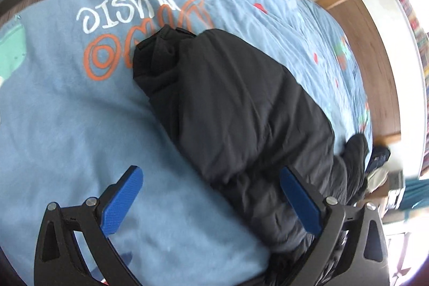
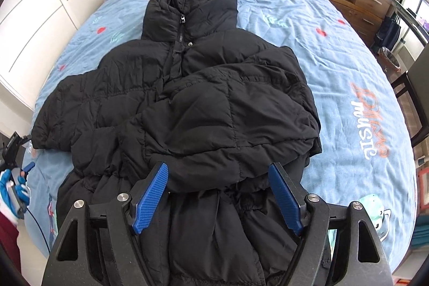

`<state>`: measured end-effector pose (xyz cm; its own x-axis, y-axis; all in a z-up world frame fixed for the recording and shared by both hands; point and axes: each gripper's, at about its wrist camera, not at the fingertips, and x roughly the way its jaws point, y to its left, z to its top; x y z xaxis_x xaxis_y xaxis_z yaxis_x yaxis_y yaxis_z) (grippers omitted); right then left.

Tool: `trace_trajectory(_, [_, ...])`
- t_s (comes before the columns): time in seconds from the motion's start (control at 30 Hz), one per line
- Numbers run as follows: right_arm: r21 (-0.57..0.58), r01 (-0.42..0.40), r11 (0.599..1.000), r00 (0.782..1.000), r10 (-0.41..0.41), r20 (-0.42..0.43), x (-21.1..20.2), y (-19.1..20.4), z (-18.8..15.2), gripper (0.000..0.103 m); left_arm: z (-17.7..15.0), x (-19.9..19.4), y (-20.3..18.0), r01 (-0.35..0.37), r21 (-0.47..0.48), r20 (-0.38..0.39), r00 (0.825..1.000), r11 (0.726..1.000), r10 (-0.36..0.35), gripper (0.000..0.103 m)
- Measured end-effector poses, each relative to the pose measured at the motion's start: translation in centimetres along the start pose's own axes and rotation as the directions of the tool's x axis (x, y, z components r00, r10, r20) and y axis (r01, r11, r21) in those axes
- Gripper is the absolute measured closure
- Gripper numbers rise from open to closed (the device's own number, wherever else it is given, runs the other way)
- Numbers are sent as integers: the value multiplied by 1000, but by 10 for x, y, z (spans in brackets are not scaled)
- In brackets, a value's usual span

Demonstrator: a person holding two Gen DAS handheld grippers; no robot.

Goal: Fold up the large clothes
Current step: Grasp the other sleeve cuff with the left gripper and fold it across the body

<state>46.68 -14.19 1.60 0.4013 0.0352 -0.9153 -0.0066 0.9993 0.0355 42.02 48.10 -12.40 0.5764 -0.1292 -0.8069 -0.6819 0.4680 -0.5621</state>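
A black puffer jacket (image 2: 185,103) lies face up in the middle of the bed, on a light blue printed bedspread (image 2: 335,66), collar toward the far headboard and zip closed; its right sleeve (image 2: 228,125) is already folded across the chest, while the left sleeve (image 2: 67,109) is out flat toward the left edge of the bed; the right gripper (image 2: 218,195) hovers over the near hem with its jaws spread wide and nothing between the blue pads; the left gripper (image 1: 211,203) is off to the left side of the bed, jaws likewise spread and empty, one pad over bare bedspread and the other over the jacket's edge

Risks from here, as I judge them: the padded fabric is thick and springy, so the crossed sleeve may slide back open once the hem is lifted; a shallow pinch could catch only the slick outer shell and slip; gathering the elastic hem unevenly would skew the fold; the left sleeve, if left out, would get trapped under the fold; dragging could also rumple the bedspread
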Motion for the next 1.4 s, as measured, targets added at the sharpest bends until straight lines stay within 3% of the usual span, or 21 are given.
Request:
trace_trajectory(0.27, [24,65,998,998,-65,-18,-4,-8,-1,27,35,40,19,81,-170,-12,996,982,-84,4])
trace_trajectory(0.37, [32,80,996,997,-80,-20,-7,-8,-1,26,41,46,21,107,-199,-19,993,974,-113,26])
trace_trajectory(0.43, [26,86,996,996,-86,-18,-9,-6,-1,26,44,46,20,127,-208,-19,991,970,-134,33])
trace_trajectory(0.6, [10,80,997,997,-80,-10,-17,5,0,26,49,36,13,176,-234,-5,983,956,-182,80])
trace_trajectory(0.67, [11,69,998,998,-69,-3,-20,7,0,27,49,27,6,189,-213,3,981,959,-193,86])
trace_trajectory(0.87, [-9,62,998,998,-62,21,-33,12,-1,27,48,-17,-25,250,-125,29,968,960,-248,89])
trace_trajectory(1.07, [17,32,999,997,-33,68,-63,1,1,26,37,-60,-49,266,-75,42,964,961,-264,90])
trace_trajectory(1.4, [36,30,999,978,-37,204,-140,-46,12,26,-23,-130,-115,240,78,44,969,968,-244,90])
